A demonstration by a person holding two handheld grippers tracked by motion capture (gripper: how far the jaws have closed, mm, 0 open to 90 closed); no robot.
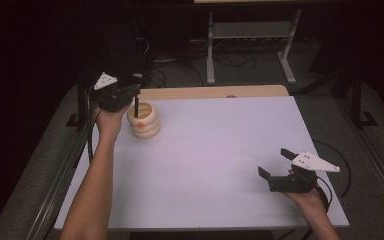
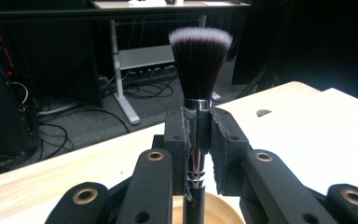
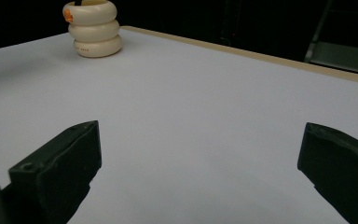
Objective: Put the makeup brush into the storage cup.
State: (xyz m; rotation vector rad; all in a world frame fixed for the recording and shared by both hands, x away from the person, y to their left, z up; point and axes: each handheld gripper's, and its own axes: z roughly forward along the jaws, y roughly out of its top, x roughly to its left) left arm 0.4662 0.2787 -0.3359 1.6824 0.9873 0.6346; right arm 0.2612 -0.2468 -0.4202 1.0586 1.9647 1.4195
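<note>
upright black makeup brush (image 2: 199, 70), handle down inside cream ringed holder (image 1: 144, 121).

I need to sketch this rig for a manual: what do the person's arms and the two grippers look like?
Both forearms are bare, no sleeves. The left gripper and right gripper are black, each with two blocky jaws, brass-ringed pivot holes on the linkage arms, a pale three-cornered plate on top and a black trailing cable.
</note>
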